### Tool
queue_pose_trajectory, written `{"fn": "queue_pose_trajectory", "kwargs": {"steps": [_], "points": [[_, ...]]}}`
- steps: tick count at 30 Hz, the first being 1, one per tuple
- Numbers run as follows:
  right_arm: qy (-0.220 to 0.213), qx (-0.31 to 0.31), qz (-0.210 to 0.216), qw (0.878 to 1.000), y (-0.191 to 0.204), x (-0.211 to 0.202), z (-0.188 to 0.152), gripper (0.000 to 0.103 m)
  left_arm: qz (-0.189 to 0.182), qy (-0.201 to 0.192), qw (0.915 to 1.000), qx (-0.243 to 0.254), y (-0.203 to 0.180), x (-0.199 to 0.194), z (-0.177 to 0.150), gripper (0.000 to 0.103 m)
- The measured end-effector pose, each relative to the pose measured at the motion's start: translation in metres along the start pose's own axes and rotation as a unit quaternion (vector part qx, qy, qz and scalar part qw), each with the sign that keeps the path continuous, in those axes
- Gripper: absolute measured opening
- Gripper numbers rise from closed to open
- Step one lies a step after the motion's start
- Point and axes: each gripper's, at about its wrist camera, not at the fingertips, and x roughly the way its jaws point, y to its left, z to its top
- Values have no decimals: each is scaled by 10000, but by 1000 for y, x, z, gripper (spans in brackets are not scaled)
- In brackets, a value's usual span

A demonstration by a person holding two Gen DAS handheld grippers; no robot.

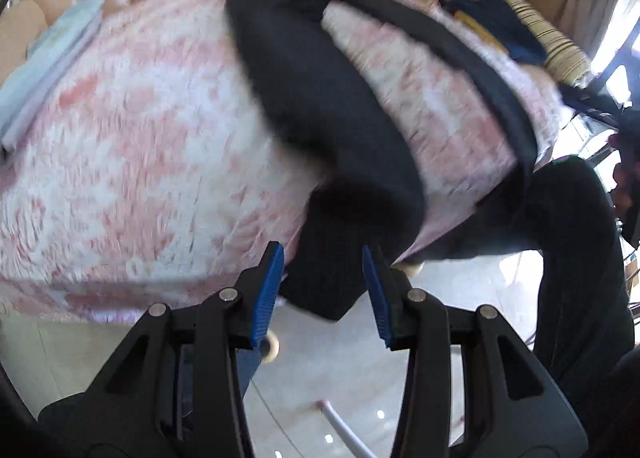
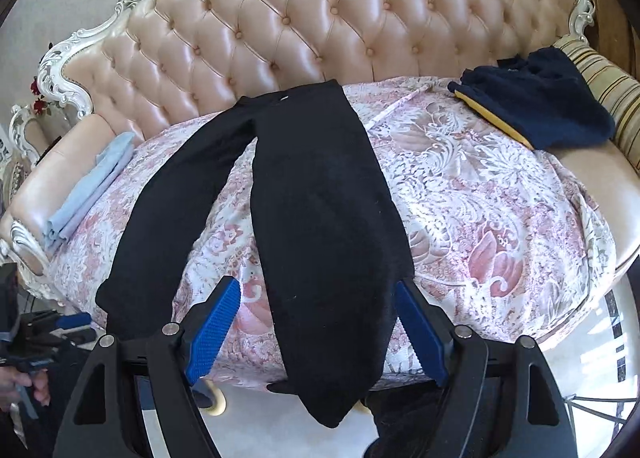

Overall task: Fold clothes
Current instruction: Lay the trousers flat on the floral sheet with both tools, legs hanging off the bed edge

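On the pink floral cover [image 2: 480, 185] of the tufted sofa [image 2: 304, 9], black trousers [image 2: 320, 217] lie spread with the waist at 12 o'clock against the backrest and both legs running toward 6 o'clock. In the right wrist view, one leg angles to 8 o'clock and its cuff reaches the cover's edge, while the other leg runs straight down and its cuff hangs over the front edge. The right gripper [image 2: 316, 338] stands open, its blue pads [image 2: 212, 330] set on either side of the hanging leg; contact between pads and cloth cannot be confirmed. The left wrist view is motion-blurred. The left gripper [image 1: 324, 290] is also open, with a trouser cuff between its pads [image 1: 266, 294] but not clamped. Folded light-blue cloth [image 2: 88, 193] rests at 9 o'clock beside the armrest. A navy garment [image 2: 540, 97] with a yellow edge lies at 2 o'clock, touching a striped cushion [image 2: 608, 89]. A hand [image 2: 28, 386] holding the left gripper's handle shows at 8 o'clock in the right wrist view.
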Motion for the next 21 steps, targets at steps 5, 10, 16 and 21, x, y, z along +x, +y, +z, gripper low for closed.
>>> {"fn": "queue_pose_trajectory", "kwargs": {"steps": [5,10,16,21], "points": [[-18,180,34,9998,0,-7,-5,80,-103,221,9995,-207,11,10,-15,33],[56,129,-19,9999,6,-9,-4,80,-360,341,9979,-416,20,24,-16,31],[-42,74,-93,9999,8,-14,6,80,-1294,273,9906,-351,-8,-18,-21,5],[-144,176,-177,9996,0,-17,10,80,-1130,-78,9889,-960,4,-65,-48,5]]}}
